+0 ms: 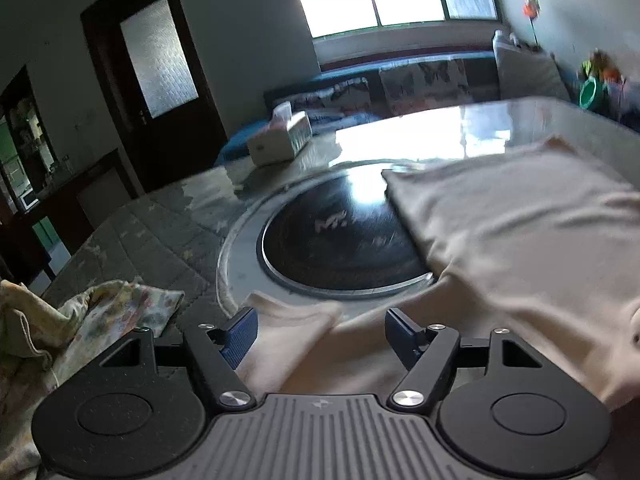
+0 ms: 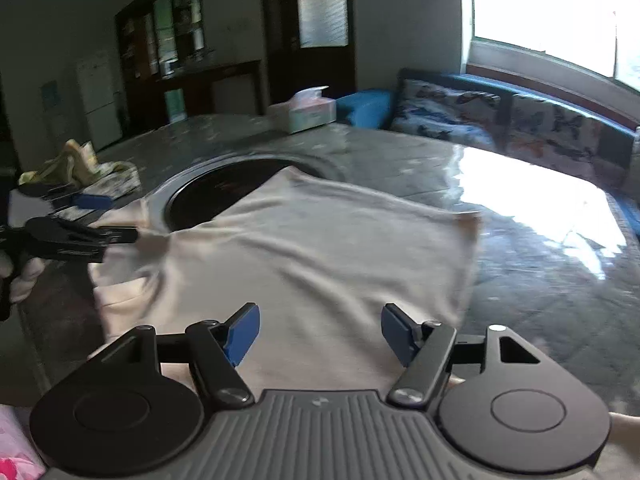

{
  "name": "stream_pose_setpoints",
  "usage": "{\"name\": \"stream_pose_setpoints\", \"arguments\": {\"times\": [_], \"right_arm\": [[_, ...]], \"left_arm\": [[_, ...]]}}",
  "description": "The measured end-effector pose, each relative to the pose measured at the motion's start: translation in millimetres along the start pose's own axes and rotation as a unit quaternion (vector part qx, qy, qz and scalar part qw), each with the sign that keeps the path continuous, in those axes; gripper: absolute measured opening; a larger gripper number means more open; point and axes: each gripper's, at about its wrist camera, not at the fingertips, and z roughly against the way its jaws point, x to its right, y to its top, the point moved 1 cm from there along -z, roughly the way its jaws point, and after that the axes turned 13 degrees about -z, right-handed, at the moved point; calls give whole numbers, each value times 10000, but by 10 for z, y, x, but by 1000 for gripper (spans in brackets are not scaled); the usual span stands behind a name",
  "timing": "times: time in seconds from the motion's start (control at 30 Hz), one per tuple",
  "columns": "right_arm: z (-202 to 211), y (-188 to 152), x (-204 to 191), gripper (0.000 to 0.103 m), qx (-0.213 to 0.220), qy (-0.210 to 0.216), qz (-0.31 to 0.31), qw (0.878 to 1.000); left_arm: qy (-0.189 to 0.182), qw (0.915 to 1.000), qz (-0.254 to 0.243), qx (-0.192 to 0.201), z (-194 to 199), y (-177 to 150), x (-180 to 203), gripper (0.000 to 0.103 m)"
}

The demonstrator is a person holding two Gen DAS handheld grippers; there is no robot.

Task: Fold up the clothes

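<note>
A cream garment (image 2: pixel 304 248) lies folded flat on the table (image 2: pixel 520 280), its far corner over a round black inset (image 2: pixel 216 196). In the left wrist view the same garment (image 1: pixel 520 232) fills the right side, with a narrower flap (image 1: pixel 288 320) by the fingers. My left gripper (image 1: pixel 322 332) is open just above that flap, with no cloth pinched between its blue pads (image 1: pixel 240 336). It also shows at the garment's left edge in the right wrist view, as the left gripper (image 2: pixel 108 218). My right gripper (image 2: pixel 320 332) hangs open over the garment's near edge.
A crumpled floral cloth (image 1: pixel 120 308) lies at the table's left end. A tissue box (image 1: pixel 280 136) stands at the far edge, with a cushioned bench (image 2: pixel 500 116) under the window behind it. Something pink (image 2: pixel 16 448) shows at the near left corner. A gloved hand (image 2: pixel 24 272) holds the left gripper.
</note>
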Motion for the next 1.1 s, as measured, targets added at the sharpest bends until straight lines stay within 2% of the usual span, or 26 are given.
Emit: {"name": "stream_pose_setpoints", "arguments": {"times": [0.1, 0.13, 0.23, 0.3, 0.4, 0.43, 0.53, 0.63, 0.73, 0.8, 0.97, 1.1], "right_arm": [[-86, -39, -104, 70, -134, 144, 66, 9998], [-112, -48, -125, 70, -171, 169, 79, 9997], [-209, -82, -190, 70, -300, 236, 116, 9992], [-289, -112, -218, 70, -396, 250, 120, 9988], [-346, -157, -234, 70, -507, 234, 126, 9984], [-353, -165, -238, 71, -518, 225, 141, 9983], [-356, -170, -243, 71, -528, 203, 187, 9982], [-355, -164, -242, 72, -549, 188, 204, 9981], [-361, -166, -258, 74, -565, 183, 246, 9979], [-364, -168, -265, 75, -571, 179, 260, 9979], [-377, -160, -273, 77, -591, 188, 290, 9977], [-376, -147, -270, 77, -606, 205, 272, 9976]], "left_arm": [[-47, 10000, -38, -33, -31, -66, -14, 61], [-56, 10000, -45, -16, -24, -83, -16, 54], [-111, 9999, 39, 14, -6, -112, -63, 42], [-145, 9998, 135, 45, 2, -143, -109, 38], [-97, 9996, 234, 84, 22, -186, -182, 24], [-107, 9994, 321, 110, 37, -199, -215, 13], [-95, 9971, 712, 238, 95, -238, -353, 4], [39, 9898, 1366, 400, 192, -296, -534, 3], [334, 9751, 2120, 549, 311, -431, -715, 3], [535, 9671, 2451, 428, 334, -544, -789, 4], [810, 9569, 2787, -80, 284, -783, -895, 10], [1041, 9540, 2805, -182, 324, -793, -922, 14]]}}
